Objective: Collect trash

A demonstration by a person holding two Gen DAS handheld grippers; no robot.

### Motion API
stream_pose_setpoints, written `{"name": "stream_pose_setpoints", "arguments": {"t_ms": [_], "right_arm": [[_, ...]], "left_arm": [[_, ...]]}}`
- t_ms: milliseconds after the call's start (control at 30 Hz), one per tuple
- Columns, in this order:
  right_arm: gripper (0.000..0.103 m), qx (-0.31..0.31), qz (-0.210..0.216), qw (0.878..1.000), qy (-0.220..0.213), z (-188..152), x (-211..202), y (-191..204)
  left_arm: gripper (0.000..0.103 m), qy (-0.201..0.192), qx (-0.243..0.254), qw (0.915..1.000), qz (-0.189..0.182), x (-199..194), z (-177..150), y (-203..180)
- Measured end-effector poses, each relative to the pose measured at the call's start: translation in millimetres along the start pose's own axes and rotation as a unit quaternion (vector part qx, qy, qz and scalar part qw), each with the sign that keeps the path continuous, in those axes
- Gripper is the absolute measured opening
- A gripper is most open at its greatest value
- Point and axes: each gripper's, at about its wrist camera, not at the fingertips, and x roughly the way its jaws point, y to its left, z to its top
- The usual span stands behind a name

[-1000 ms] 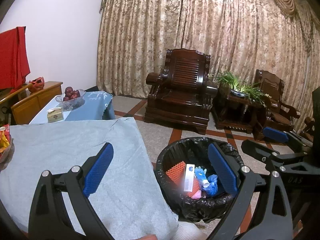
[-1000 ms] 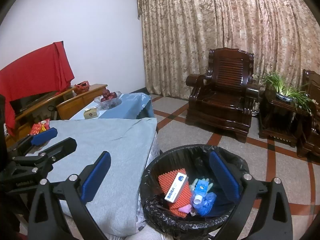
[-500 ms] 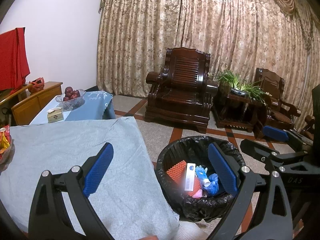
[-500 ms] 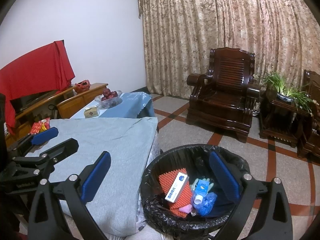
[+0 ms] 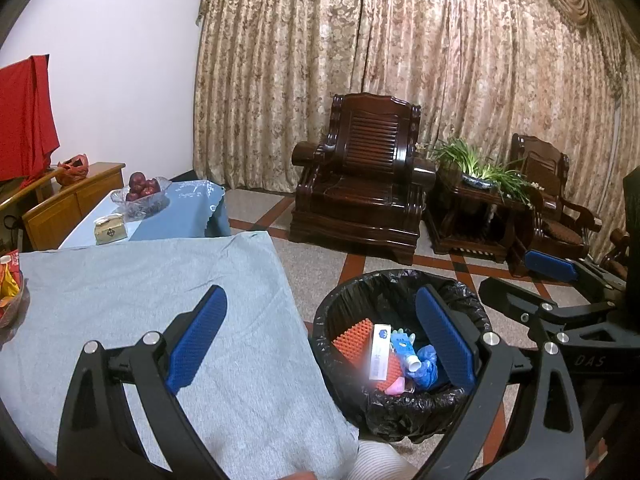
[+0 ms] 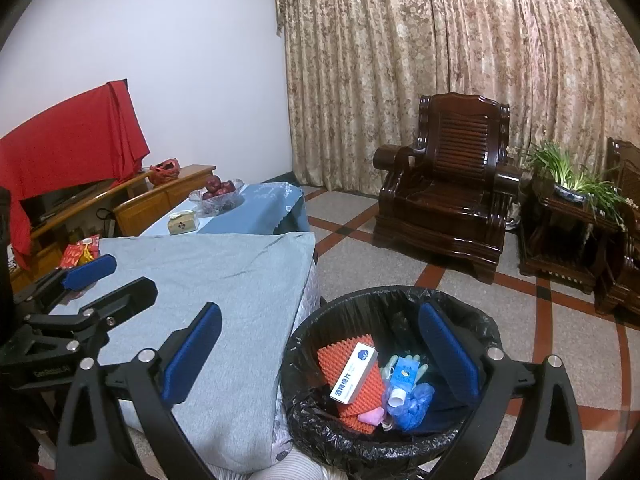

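Far left, a red cloth (image 6: 76, 140) hangs over a wooden cabinet (image 6: 160, 200). Snack packets (image 6: 80, 250) sit at the left edge of the table (image 5: 120, 280), which is covered in a grey cloth. Behind it, a blue-covered side table (image 5: 180, 212) carries a fruit bowl (image 5: 140, 196) and a small box (image 5: 110, 231).

Left gripper (image 5: 320, 344) hovers with fingers spread wide, nothing between them; its left pad is over the grey table, its right pad over the bin. Right gripper (image 6: 320, 352) is the same: fingers wide apart, empty, left pad over the table edge, right pad over the bin.

Bin (image 6: 308, 340), black-bagged, stands on the floor just beside the table's right edge. The trash is inside it: orange ridged mat (image 6: 360, 392), white box (image 6: 354, 372) lying across the mat, blue packet (image 6: 404, 374), crumpled blue plastic (image 6: 414, 404), something pink (image 6: 372, 416) at the bottom.

Further right, against the curtain (image 5: 400, 60), a dark wooden armchair (image 5: 364, 176), then a plant (image 5: 476, 168) on a dark stand, then a second chair (image 5: 552, 200) at the right edge.
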Motion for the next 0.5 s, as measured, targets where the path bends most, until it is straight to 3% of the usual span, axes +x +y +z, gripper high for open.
{"name": "stream_pose_setpoints", "arguments": {"t_ms": [500], "right_arm": [[0.097,-0.001,0.0,1.0,0.0,-0.8,0.7,0.1]], "left_arm": [[0.093,0.0,0.001,1.0,0.0,-1.0,2.0,-1.1]]}}
